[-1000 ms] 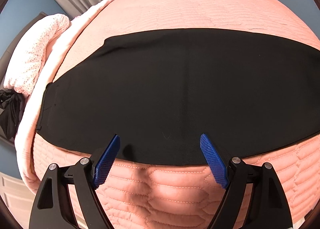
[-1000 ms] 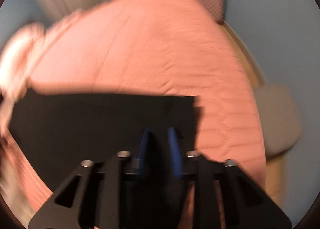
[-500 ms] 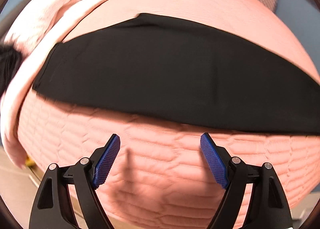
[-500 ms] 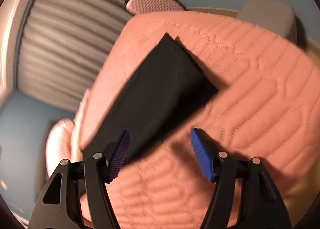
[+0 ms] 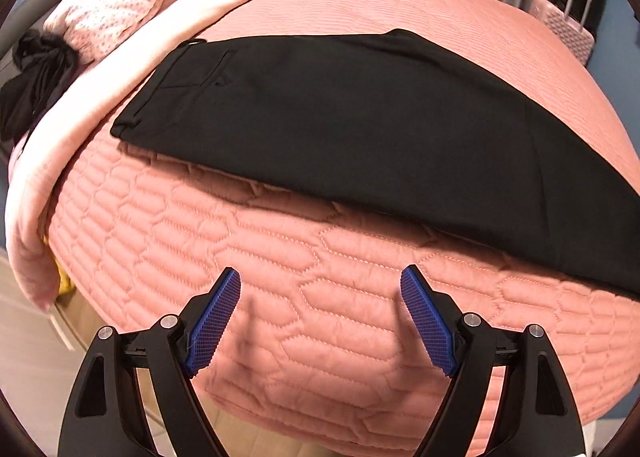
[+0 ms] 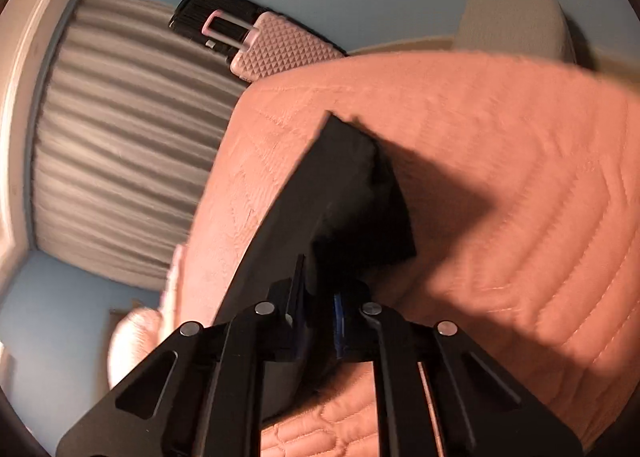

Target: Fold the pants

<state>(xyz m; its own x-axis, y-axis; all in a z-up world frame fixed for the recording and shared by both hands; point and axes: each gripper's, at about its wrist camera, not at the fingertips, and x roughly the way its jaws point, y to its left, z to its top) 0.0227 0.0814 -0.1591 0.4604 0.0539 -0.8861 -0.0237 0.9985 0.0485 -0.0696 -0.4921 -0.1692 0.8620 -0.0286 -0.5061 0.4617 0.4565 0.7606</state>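
The long black woven pants point(image 5: 360, 129) lie flat and smooth along the near edge of the bed, on a salmon-pink quilted bedspread point(image 5: 280, 297) stitched in elongated hexagons. In the left wrist view the waistband end, with a pocket seam, sits toward the bed's left side, just beside a pale pink fleecy blanket point(image 5: 132, 17) bunched there with a crumpled black garment point(image 5: 36, 85) at its far left. The left claw point(image 5: 320, 297) hangs released, its blue ribbed pads point(image 5: 214, 325) spread wide over the quilt, short of the fabric and touching nothing.

Only the right wrist view shows the other end: the right claw point(image 6: 318, 317) is clenched on the trouser fabric point(image 6: 340, 193), which rises lifted and puckered into a dark peak above the bedspread point(image 6: 500, 177), casting a shadow; the frame is blurred, so the grip point looks like the hem but is uncertain. That view also shows grey pleated curtains point(image 6: 120, 137) and a pink diamond-textured hard suitcase point(image 6: 284, 49) by the far corner.
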